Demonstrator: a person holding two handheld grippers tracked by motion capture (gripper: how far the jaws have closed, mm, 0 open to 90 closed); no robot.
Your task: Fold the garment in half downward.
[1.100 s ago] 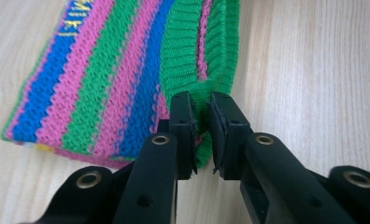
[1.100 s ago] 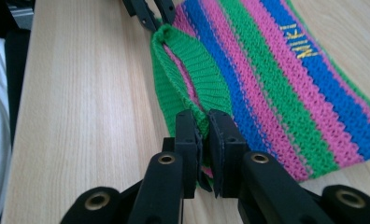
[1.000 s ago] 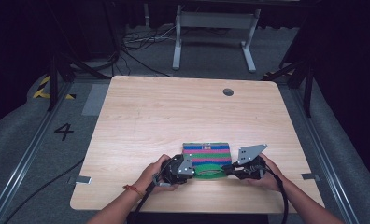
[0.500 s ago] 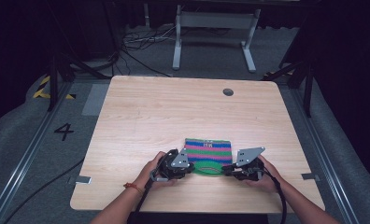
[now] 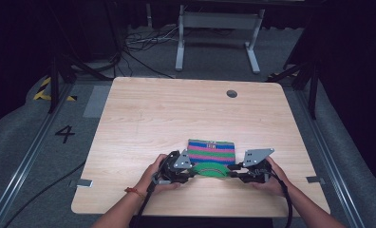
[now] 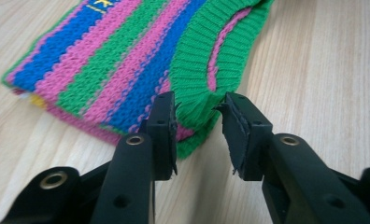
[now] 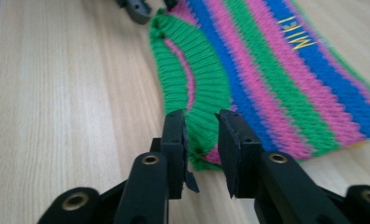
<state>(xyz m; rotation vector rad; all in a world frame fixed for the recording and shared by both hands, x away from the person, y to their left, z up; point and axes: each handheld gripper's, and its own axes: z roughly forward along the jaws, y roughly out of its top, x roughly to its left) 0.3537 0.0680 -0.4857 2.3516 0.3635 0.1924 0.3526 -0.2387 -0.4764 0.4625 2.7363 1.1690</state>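
My striped knit (image 5: 211,153) (pink, blue, green bands, green ribbed cuff) sits low center of the table (image 5: 143,114). Both my left gripper (image 6: 199,116) and right gripper (image 7: 201,128) are parted around cuff corners. Yellow lettering (image 7: 299,39) shows close-up.

A folded knitted garment striped blue, pink and green (image 5: 211,152) is lying flat at the surface's six o'clock edge, its green ribbed collar (image 5: 210,170) facing the person.

Striped knit garment (image 6: 127,60): coarse wool-like cloth, ribbed green edge. Table (image 5: 167,118): smooth matt light wood grain.
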